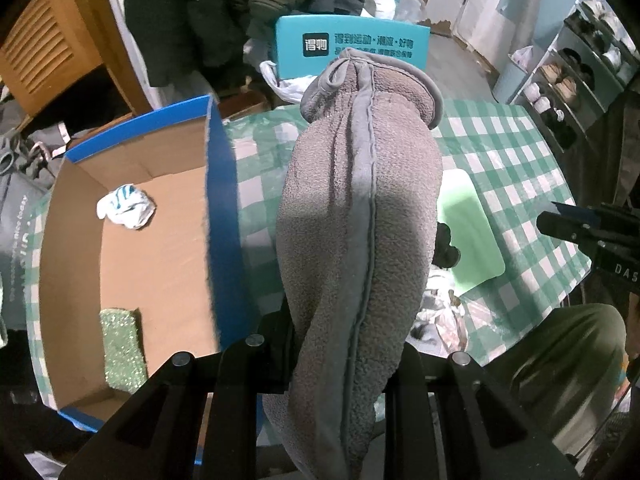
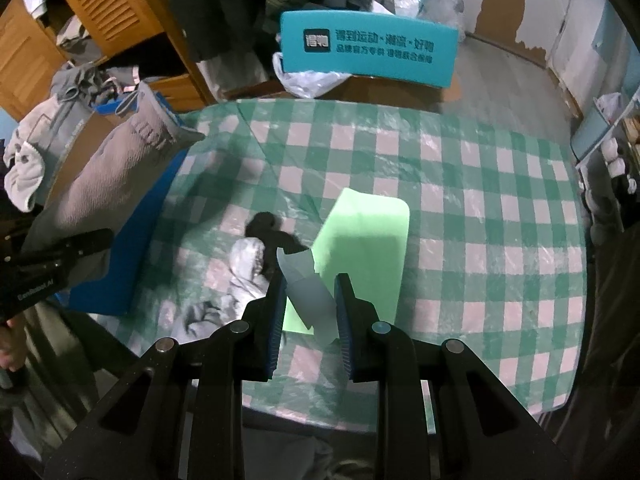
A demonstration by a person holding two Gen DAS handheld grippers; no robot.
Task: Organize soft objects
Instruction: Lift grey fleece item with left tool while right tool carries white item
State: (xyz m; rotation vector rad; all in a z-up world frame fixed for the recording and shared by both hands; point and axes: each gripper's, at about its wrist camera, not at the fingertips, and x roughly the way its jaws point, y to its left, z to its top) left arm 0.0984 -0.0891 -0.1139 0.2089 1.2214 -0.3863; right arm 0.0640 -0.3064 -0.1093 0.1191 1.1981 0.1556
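Observation:
My left gripper point(image 1: 348, 340) is shut on a grey fleece cloth point(image 1: 360, 216), held up above the table beside the blue cardboard box point(image 1: 218, 200). The cloth also shows at the left of the right wrist view point(image 2: 116, 168). In the box lie a white and blue crumpled sock point(image 1: 126, 205) and a green sponge point(image 1: 122, 350). My right gripper point(image 2: 310, 288) is open over the table; a pale translucent scrap point(image 2: 308, 292) lies between its fingers. A grey-white crumpled cloth point(image 2: 244, 276) and a black soft item point(image 2: 266, 232) lie on the table next to a green mat point(image 2: 360, 256).
The table has a green and white checked cover point(image 2: 460, 200). A teal chair back point(image 2: 368, 48) stands at the far edge. Clothes pile at the left point(image 2: 60, 128). A shoe rack point(image 1: 576, 80) stands at the right. My right gripper shows at the right of the left wrist view point(image 1: 584, 228).

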